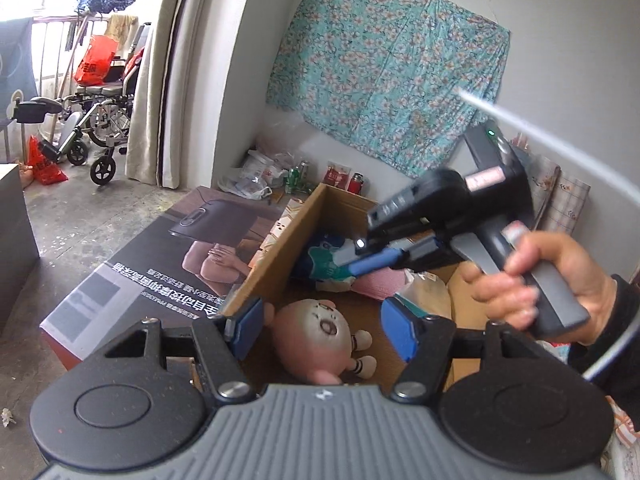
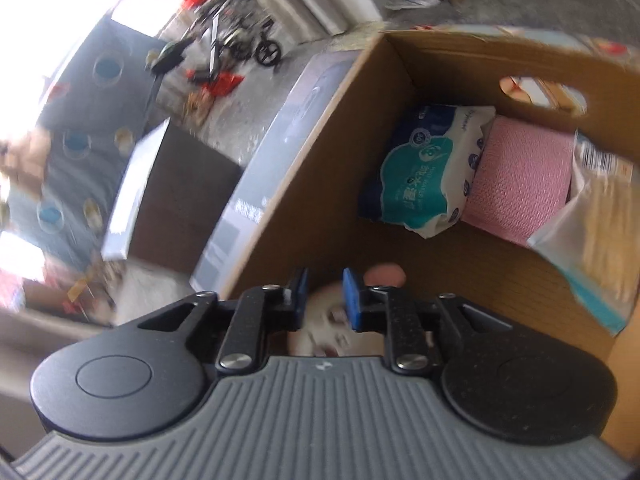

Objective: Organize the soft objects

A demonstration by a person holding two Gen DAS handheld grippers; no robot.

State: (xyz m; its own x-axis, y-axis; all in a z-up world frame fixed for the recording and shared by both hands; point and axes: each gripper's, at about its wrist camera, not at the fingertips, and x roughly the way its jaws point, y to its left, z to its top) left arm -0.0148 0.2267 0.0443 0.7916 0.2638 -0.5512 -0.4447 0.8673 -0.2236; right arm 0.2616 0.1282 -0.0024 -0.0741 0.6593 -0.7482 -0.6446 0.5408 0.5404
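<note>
A pink plush doll (image 1: 320,336) lies face up on the floor of an open cardboard box (image 1: 276,256). My left gripper (image 1: 324,322) is open and empty, its blue pads either side of the doll, above it. My right gripper (image 1: 348,264) hangs over the box, held by a hand; in its own view (image 2: 326,296) the pads stand a narrow gap apart with nothing between them, the doll (image 2: 332,320) blurred below. A blue-green tissue pack (image 2: 424,172), a pink cloth (image 2: 524,184) and a plastic bag (image 2: 596,232) lie at the box's far end (image 2: 440,56).
A large printed carton (image 1: 168,264) lies flat left of the box. A wheelchair (image 1: 100,120), red bags and a curtain stand at the far left. Cans and plastic bags sit by the wall under a floral cloth (image 1: 384,60). A white cable trails from the right gripper.
</note>
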